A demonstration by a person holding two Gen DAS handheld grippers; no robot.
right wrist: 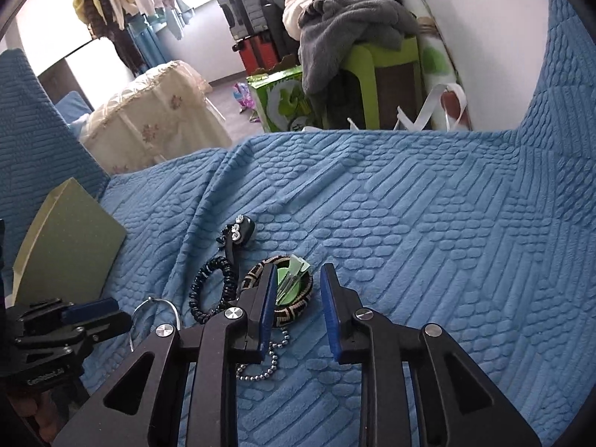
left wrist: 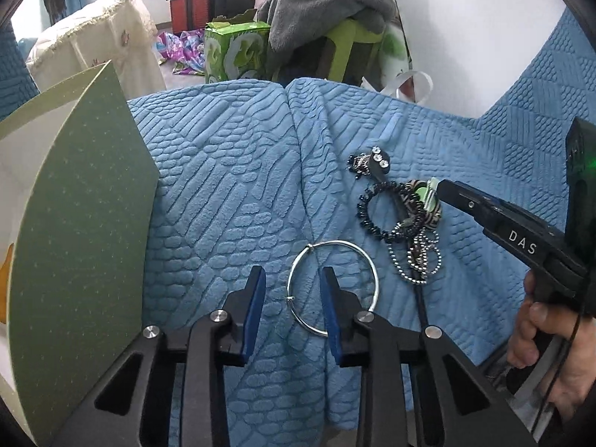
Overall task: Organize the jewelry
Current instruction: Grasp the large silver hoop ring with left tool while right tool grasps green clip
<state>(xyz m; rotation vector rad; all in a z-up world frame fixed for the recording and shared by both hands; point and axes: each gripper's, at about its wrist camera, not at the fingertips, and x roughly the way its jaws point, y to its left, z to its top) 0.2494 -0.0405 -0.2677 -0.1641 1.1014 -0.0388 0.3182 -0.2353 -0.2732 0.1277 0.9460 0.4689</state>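
Note:
A silver bangle (left wrist: 348, 250) lies on the blue bedspread (left wrist: 231, 171). My left gripper (left wrist: 294, 298) is open over it, its right finger inside the ring, left finger outside. To the right lies a jewelry pile: a black beaded bracelet (left wrist: 376, 208), a rhinestone hair clip (left wrist: 378, 162), a ball chain (left wrist: 421, 257) and a woven striped bangle (left wrist: 428, 201) holding green clips. My right gripper (right wrist: 296, 298) is open over the woven bangle (right wrist: 294, 309) and green clips (right wrist: 292, 279); its left finger rests inside the bangle. The right gripper also shows in the left wrist view (left wrist: 447, 188).
A green box with an open lid (left wrist: 85, 223) stands at the left, also in the right wrist view (right wrist: 70, 246). Beyond the bed edge are a green carton (left wrist: 234, 52), a stool with grey clothes (left wrist: 335, 7) and a cream-covered piece of furniture (left wrist: 97, 37).

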